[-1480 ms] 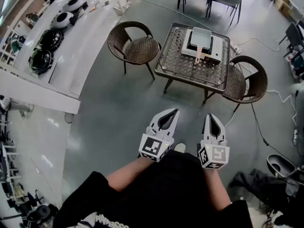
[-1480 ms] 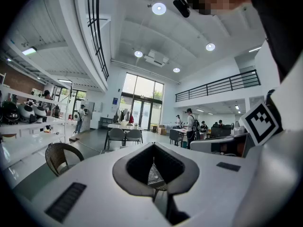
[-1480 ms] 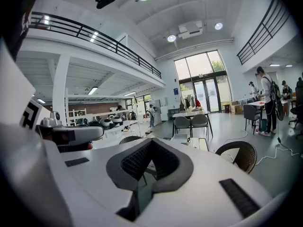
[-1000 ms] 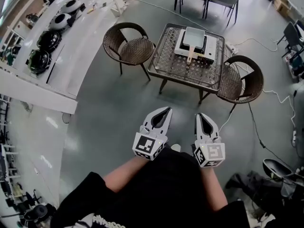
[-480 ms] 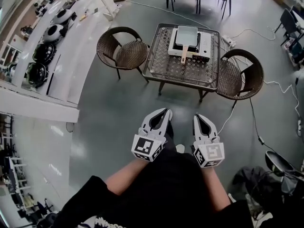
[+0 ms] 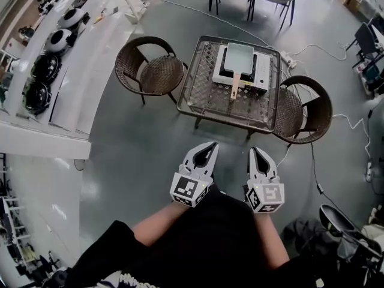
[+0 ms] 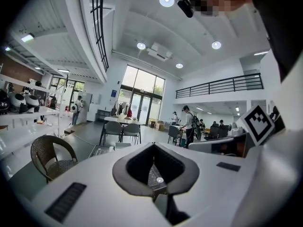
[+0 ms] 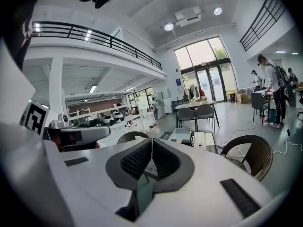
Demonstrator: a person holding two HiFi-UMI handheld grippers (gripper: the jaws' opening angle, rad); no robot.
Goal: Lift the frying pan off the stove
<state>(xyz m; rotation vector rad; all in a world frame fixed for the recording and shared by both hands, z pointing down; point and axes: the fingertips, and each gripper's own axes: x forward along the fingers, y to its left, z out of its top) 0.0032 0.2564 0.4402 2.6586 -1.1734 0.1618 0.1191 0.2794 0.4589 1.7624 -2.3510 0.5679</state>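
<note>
**Frying pan not yet reached as counter is approached**

The rectangular frying pan (image 6: 240,59) sits on the white portable stove (image 6: 263,71) toward the far edge of the wire-mesh counter (image 6: 210,110), with its wooden handle pointed at the near edge. Over the last second and a half the counter has been brought nearer and more squarely ahead. The left gripper (image 6: 211,144) and right gripper (image 6: 257,150) are held well short of the near edge, jaws together on nothing. By this reading only the approach is under way, and the jaws must be opened before the handle is taken.
</note>
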